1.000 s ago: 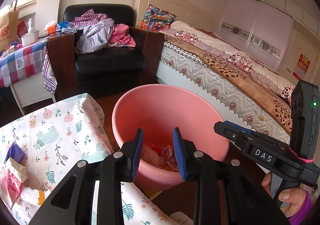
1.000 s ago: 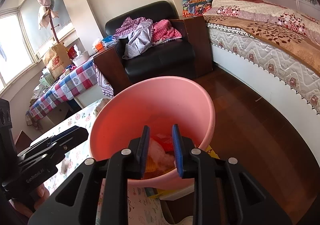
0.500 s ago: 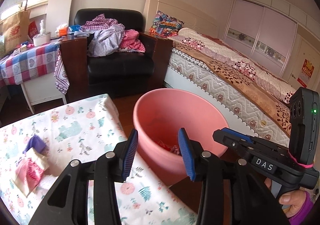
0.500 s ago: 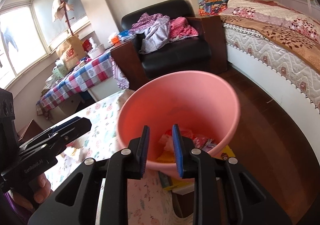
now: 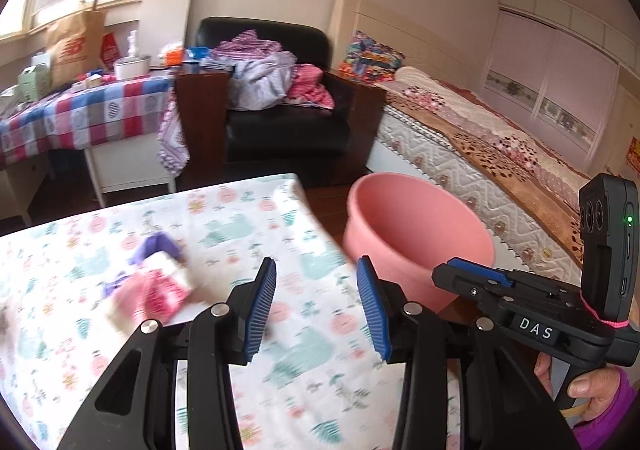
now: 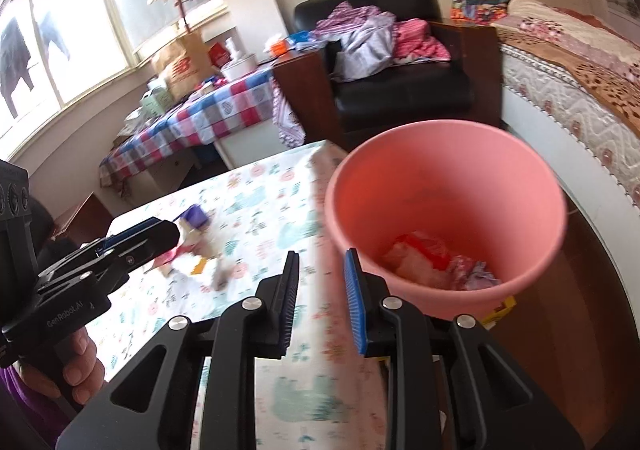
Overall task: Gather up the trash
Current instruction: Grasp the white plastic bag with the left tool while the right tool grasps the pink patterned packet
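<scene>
The left gripper (image 5: 316, 304), with its blue ribbed pads, is hanging with jaws spread wide and nothing between them, wider than half a second ago. It is now hovering over the table covered in a white floral-print cloth (image 5: 248, 234), where a second ago it was pointing down into the round pink plastic bucket (image 5: 416, 238). The bucket is now sitting to the right of this gripper, just beside the table's edge.

The right gripper (image 6: 322, 298) is holding its jaws a little apart with nothing between them, slightly wider than in the earlier frames. It is pulling back from the bucket (image 6: 444, 218) and is now pointing along the table's edge, with the bucket off to its right instead of straight ahead.

Crumpled red, white and pinkish wrappers (image 6: 432, 258) are lying at the bottom of the bucket. More trash is still lying on the tablecloth: a blurred pink and white crumpled wrapper (image 5: 152, 290) with a purple scrap (image 5: 158, 246) just behind it, to the left of the left gripper. This pile is coming closer to the middle of the left wrist view than it was before. In the right wrist view the same pile (image 6: 192, 246) is showing partly behind the left gripper's body.
</scene>
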Motion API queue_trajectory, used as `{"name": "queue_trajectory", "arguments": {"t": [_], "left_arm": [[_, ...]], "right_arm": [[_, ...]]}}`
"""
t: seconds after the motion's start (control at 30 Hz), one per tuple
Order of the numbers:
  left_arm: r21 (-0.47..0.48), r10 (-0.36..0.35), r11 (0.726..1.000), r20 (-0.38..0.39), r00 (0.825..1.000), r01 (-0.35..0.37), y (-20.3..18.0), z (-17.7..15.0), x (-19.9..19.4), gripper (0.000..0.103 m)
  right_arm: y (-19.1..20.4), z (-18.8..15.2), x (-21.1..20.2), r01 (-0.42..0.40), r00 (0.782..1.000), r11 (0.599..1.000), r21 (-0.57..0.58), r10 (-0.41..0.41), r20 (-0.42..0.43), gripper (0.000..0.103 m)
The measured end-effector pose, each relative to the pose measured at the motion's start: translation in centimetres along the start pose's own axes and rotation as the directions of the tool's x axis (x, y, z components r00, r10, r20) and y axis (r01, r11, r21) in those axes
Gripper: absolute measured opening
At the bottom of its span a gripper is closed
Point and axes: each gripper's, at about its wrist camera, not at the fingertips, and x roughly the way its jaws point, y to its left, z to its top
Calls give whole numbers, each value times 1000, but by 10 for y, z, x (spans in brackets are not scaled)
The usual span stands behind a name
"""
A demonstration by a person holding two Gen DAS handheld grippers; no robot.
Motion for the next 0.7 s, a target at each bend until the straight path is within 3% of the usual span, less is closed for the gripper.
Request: {"name": "queue_trajectory", "arguments": {"t": [0.4, 0.7], "left_arm": [[-54, 153, 987, 17, 988, -152, 75, -33, -58, 42], [-105, 302, 948, 16, 953, -299, 140, -56, -97, 44]], "right_arm": [[72, -7, 33, -89, 992, 994, -68, 82, -95, 24], [123, 5, 60, -169, 981, 977, -132, 153, -123, 24]]}}
